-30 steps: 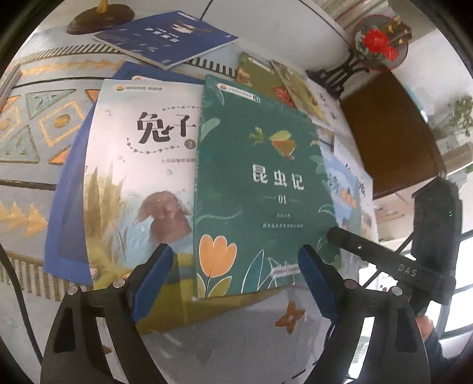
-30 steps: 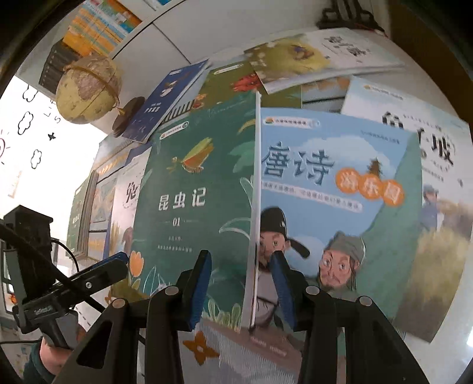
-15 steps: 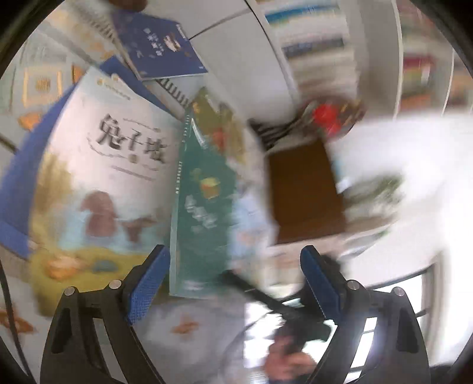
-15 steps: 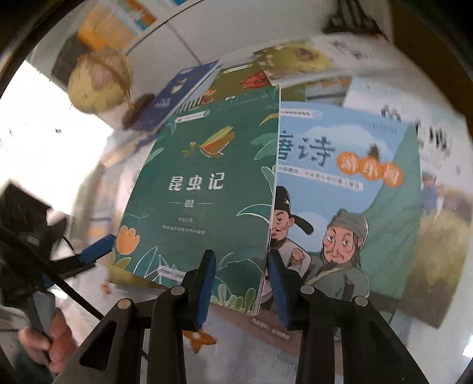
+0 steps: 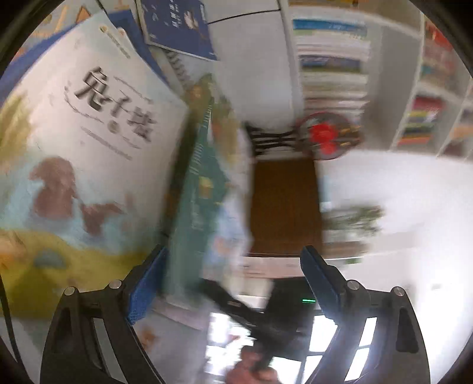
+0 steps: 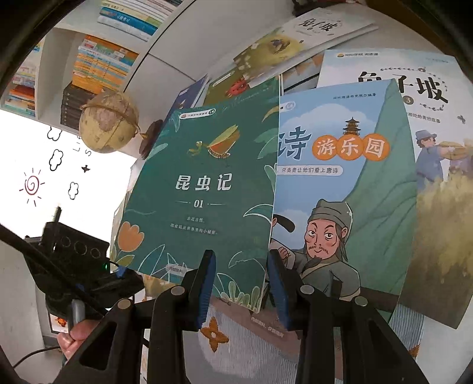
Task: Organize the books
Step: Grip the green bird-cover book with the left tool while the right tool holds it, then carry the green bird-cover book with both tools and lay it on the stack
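My right gripper [image 6: 241,285] is clamped on the lower edge of the green book [image 6: 204,189], which tilts up off the table [image 6: 236,348]; its cover reads 昆虫记 with 01 beneath, under a drawing of a mantis-like insect. Just beside it on the right lies a blue book [image 6: 348,189] whose orange discs read 游乐园, with a large 诗 before them and a pagoda above. Behind that one lies a pale book [image 6: 428,97] titled 兔子坡 with a circled 3. Farther back another copy with the same title [image 6: 313,26] rests against other books. A globe [image 6: 108,121] stands at the left, near shelves of books [image 6: 100,68]. My left gripper [image 5: 233,283] stands with its jaws wide apart, pressing on nothing; its view is blurred, yet it shows the green book [image 5: 201,195] edge-on just inside the left pad, a pale 兔子坡 cover [image 5: 88,141] to the left of it, and a dark blue book [image 5: 177,26] beyond.
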Available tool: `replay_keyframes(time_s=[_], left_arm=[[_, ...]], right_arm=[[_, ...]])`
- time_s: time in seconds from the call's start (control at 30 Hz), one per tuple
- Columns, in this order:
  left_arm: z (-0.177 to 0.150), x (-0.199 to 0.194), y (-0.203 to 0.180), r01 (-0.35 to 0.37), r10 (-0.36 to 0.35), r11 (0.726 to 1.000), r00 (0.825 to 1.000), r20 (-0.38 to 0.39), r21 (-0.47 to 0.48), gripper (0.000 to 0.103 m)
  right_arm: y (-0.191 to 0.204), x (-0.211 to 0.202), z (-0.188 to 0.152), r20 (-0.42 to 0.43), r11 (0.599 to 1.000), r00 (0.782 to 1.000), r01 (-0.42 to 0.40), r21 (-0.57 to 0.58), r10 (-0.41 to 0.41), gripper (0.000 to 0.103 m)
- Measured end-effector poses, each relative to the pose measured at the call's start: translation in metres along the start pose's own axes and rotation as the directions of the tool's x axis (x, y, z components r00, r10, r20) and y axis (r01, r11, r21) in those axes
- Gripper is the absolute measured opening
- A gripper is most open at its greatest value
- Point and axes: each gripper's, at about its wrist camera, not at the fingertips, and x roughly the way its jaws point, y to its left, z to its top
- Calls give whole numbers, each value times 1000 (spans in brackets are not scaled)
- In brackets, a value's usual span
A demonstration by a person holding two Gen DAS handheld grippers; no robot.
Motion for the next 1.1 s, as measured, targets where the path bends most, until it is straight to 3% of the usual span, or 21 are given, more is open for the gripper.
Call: replay_keyframes(time_s=[0.03,0.1,0.17,0.23,0.3,0.37,0.43,0.53,0.6,0.63,0.7,0.73,0.83,0.87,0.93,0.97,1.07,1.1], left_arm=[[2,6,2,-86,86,996,996,-5,11,85],[4,21,-1,-219,219,973,976,6,72,71],[3,29,-9,-266,268,958,963,-3,109,69],[4,36,-9,-191,193,980,980,-42,47,64],[6,35,2,-37,31,995,997,-69,-95,60],[5,38,5,81,-97,977,993,-73,-197,60],[6,42,6,125,-151,961,985,-89,-245,60],[2,49,10,170,-214,933,971,-106,-318,60],[2,49,6,114,-154,955,980,-129,-272,60],[2,48,5,67,-102,970,985,-139,-235,60],[3,46,0,-77,56,989,986,-155,-130,60],[2,48,-7,-185,177,982,972,-157,-39,60],[-8,58,-33,-366,397,906,909,-127,213,58],[-13,62,-45,-430,476,850,875,-92,303,59],[-26,73,-63,-521,592,713,806,-4,469,59],[-29,75,-67,-527,602,691,799,10,495,59],[-35,76,-69,-521,605,672,796,15,526,59],[-39,76,-70,-517,608,654,794,23,552,59]], right_arm=[[-1,0,1,-6,1000,1000,-7,7,7,36],[-3,3,2,-33,999,999,-25,30,26,36],[-3,2,2,-36,999,999,-19,30,20,36],[-3,2,3,-48,999,999,-13,35,15,36],[-7,0,6,-62,998,998,-24,57,28,40],[-13,0,8,-77,994,995,-62,94,69,47],[-20,-2,9,-68,984,991,-107,141,117,55],[-29,-1,13,-48,966,984,-160,203,173,55],[-33,-2,15,-20,958,982,-178,223,187,55],[-33,-5,16,-3,962,984,-171,213,176,44],[-24,-8,19,6,979,992,-127,157,128,26],[-19,-8,19,9,987,995,-101,126,101,19],[9,-12,19,46,998,998,49,-31,-47,17],[19,-13,18,60,993,994,91,-79,-87,17],[35,-15,18,81,980,989,134,-146,-123,17],[40,-16,18,83,976,988,142,-168,-130,17],[48,-15,16,91,950,977,209,-233,-193,17],[48,-15,14,87,946,977,212,-244,-196,17]])
